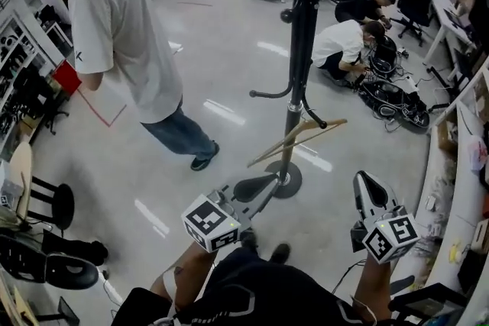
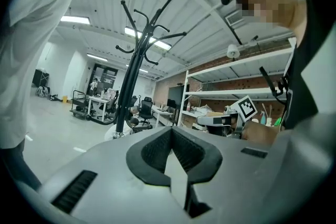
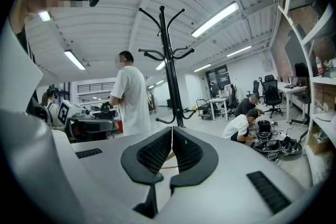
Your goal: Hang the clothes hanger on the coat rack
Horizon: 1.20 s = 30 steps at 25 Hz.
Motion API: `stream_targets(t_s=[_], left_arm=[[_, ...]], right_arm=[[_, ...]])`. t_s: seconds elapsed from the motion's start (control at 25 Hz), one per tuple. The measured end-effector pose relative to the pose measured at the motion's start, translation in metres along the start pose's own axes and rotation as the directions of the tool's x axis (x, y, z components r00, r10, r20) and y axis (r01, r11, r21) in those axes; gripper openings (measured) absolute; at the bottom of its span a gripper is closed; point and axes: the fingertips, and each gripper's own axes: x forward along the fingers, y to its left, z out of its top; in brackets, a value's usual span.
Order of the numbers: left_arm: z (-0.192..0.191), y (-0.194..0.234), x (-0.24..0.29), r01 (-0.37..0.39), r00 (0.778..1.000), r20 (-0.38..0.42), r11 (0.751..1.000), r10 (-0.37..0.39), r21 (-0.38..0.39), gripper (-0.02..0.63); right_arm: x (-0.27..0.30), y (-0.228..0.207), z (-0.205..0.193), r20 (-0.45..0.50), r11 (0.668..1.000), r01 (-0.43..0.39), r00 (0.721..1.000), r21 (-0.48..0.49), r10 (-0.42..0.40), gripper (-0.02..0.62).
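Note:
The black coat rack [image 1: 294,88] stands on its round base just ahead of me. A wooden clothes hanger [image 1: 294,140] hangs tilted from one of its low hooks, free of both grippers. My left gripper [image 1: 267,181] is shut and empty, its tip close to the rack's base and below the hanger. The left gripper view shows its pads closed together [image 2: 171,131], with the rack [image 2: 131,71] farther off. My right gripper [image 1: 364,181] is held to the right of the rack. Its jaws meet at the tips [image 3: 171,129] with nothing gripped, and the rack [image 3: 169,71] rises beyond them.
A person in a white T-shirt [image 1: 122,34] stands left of the rack. Two people [image 1: 344,42] crouch by cables and bags on the floor at the back right. Black stools [image 1: 53,202] stand at the left, and white shelving [image 1: 458,187] runs along the right.

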Motion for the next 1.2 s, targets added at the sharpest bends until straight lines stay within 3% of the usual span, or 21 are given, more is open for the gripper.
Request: stream_targets(t_s=[0.28, 0.56, 0.76, 1.04, 1.2], left_arm=[[0.023, -0.003, -0.068, -0.023, 0.998, 0.051, 0.999, 0.022, 0.026, 0.002], [0.014, -0.011, -0.202, 0.0, 0.997, 0.078, 1.0, -0.001, 0.014, 0.002], [0.022, -0.026, -0.259, 0.034, 0.995, 0.09, 0.999, -0.036, 0.018, 0.0], [0.024, -0.083, -0.29, 0.05, 0.991, 0.12, 0.999, -0.052, 0.018, 0.0], [0.018, -0.145, -0.304, 0.069, 0.991, 0.114, 0.997, -0.071, 0.023, 0.0]], right_arm=[[-0.006, 0.059, 0.01, 0.024, 0.999, -0.011, 1.0, -0.05, 0.012, 0.008], [-0.038, 0.175, -0.026, -0.011, 0.996, 0.064, 0.998, -0.069, -0.065, 0.008], [-0.076, 0.244, -0.035, -0.021, 0.993, 0.074, 0.997, -0.09, -0.076, 0.008], [-0.137, 0.272, -0.038, -0.007, 0.991, 0.098, 0.995, -0.088, -0.099, 0.008], [-0.195, 0.288, -0.043, 0.043, 0.993, 0.09, 0.995, -0.082, -0.087, 0.008]])
